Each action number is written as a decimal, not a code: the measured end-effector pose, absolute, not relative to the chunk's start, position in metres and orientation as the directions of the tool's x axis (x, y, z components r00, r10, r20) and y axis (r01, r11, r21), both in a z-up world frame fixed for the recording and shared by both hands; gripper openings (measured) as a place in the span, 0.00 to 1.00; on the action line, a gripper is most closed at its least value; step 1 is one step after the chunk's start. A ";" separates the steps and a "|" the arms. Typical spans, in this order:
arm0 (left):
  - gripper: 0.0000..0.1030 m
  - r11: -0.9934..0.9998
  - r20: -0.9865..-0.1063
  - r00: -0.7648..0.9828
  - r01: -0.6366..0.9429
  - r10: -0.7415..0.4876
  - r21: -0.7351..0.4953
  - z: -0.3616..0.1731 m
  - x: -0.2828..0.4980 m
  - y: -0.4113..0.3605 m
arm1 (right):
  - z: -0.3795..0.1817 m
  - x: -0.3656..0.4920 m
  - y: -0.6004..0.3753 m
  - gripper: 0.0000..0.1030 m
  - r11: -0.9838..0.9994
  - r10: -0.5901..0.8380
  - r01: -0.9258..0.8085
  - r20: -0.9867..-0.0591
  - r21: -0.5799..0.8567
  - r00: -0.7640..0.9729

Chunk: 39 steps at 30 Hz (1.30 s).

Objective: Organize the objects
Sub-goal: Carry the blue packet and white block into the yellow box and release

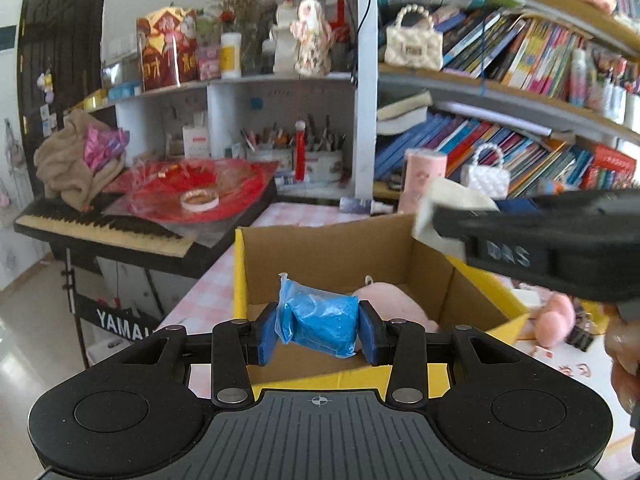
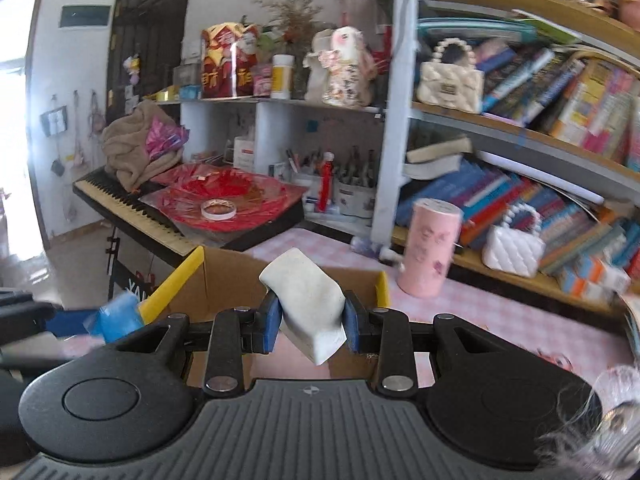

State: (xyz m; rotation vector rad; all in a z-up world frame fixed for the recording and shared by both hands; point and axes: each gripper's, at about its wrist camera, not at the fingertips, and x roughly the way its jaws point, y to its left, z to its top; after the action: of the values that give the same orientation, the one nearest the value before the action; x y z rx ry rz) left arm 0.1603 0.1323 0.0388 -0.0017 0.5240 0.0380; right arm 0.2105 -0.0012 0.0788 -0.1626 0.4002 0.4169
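My left gripper (image 1: 319, 330) is shut on a blue plastic packet (image 1: 318, 322) and holds it over the near edge of an open cardboard box (image 1: 332, 252) with yellow flaps. A pink plush toy (image 1: 394, 300) lies inside the box. My right gripper (image 2: 309, 318) is shut on a white packet (image 2: 310, 300) and holds it above the same box (image 2: 228, 276). The right gripper also shows in the left wrist view (image 1: 440, 228), above the box's right corner, with the white packet (image 1: 448, 200). The blue packet shows at the left of the right wrist view (image 2: 118, 318).
The box stands on a pink checked table (image 2: 500, 312). A pink cylinder (image 2: 430, 246) stands behind it near bookshelves (image 2: 540, 152). A keyboard (image 1: 104, 228) with a red plastic sheet and a tape roll (image 1: 199, 200) is at the left. A pink plush (image 1: 558, 318) lies right of the box.
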 end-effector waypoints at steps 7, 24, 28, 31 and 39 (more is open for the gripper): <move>0.38 0.997 -0.576 0.813 -0.065 0.083 0.051 0.014 0.196 0.122 | 0.061 0.277 0.026 0.29 0.829 0.459 -0.558 -0.534 -0.030 0.710; 0.40 0.992 -0.635 0.768 -0.126 0.084 -0.022 -0.001 0.210 0.121 | 0.008 0.320 0.077 0.29 0.660 0.485 -0.750 -0.738 -0.044 0.470; 0.42 0.991 -0.631 0.770 -0.134 0.095 -0.014 -0.001 0.210 0.119 | 0.010 0.320 0.077 0.33 0.667 0.490 -0.744 -0.729 -0.039 0.478; 0.60 0.990 -0.609 0.784 -0.143 0.121 0.012 0.003 0.206 0.117 | 0.017 0.317 0.070 0.46 0.683 0.507 -0.729 -0.690 -0.044 0.517; 0.78 0.985 -0.536 0.832 -0.173 0.139 -0.013 0.025 0.186 0.124 | 0.054 0.298 0.034 0.48 0.785 0.507 -0.619 -0.585 0.011 0.633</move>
State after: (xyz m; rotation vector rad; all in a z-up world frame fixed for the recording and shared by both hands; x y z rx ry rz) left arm 0.1857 0.1242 0.0247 -0.0617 0.5635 0.1658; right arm 0.2985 0.0343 0.0536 -0.1984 0.6047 0.6486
